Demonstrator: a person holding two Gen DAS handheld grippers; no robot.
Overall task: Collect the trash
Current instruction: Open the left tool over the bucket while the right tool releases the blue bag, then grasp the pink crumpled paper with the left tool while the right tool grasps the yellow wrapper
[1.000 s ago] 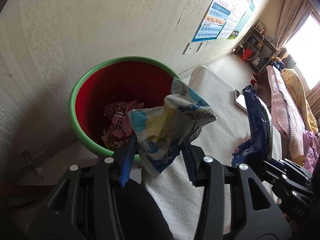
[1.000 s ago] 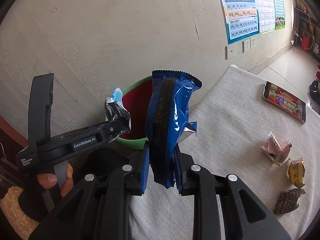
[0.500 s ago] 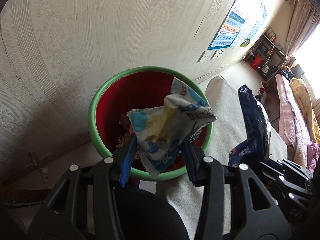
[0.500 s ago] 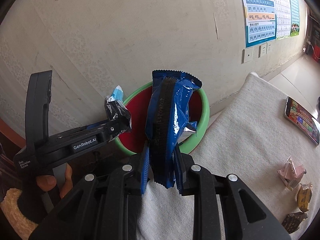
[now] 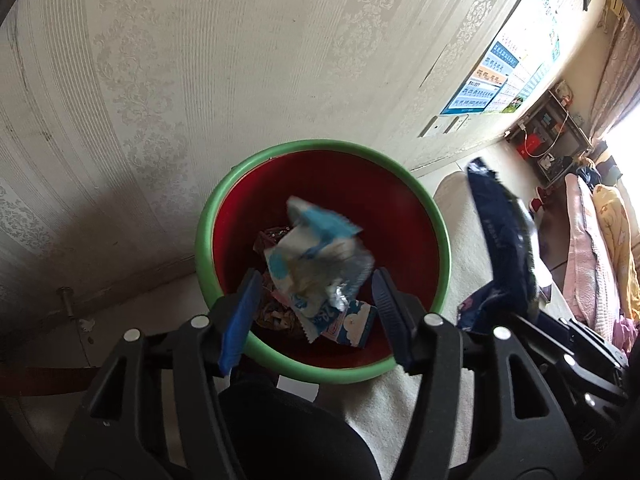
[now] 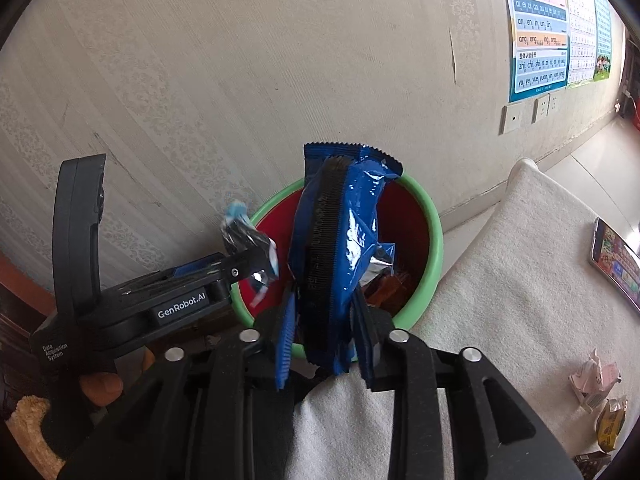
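Note:
A red bin with a green rim (image 5: 320, 148) stands by the wall, with several wrappers inside. My left gripper (image 5: 316, 312) is open right above it. A crumpled white-and-blue wrapper (image 5: 316, 256) is loose between its fingers, over the bin's mouth. My right gripper (image 6: 326, 324) is shut on a dark blue snack bag (image 6: 336, 240), held upright near the bin's rim (image 6: 436, 240). The blue bag also shows in the left wrist view (image 5: 504, 240), right of the bin.
A white-covered table (image 6: 520, 280) adjoins the bin, with a phone (image 6: 616, 260) and several crumpled wrappers (image 6: 592, 376) at its right. The patterned wall (image 5: 240, 60) is just behind the bin. Posters (image 6: 540, 28) hang further along it.
My left gripper moved over the bin and opened; the white-and-blue wrapper left its grip and is dropping. My right gripper moved closer to the bin with the blue bag.

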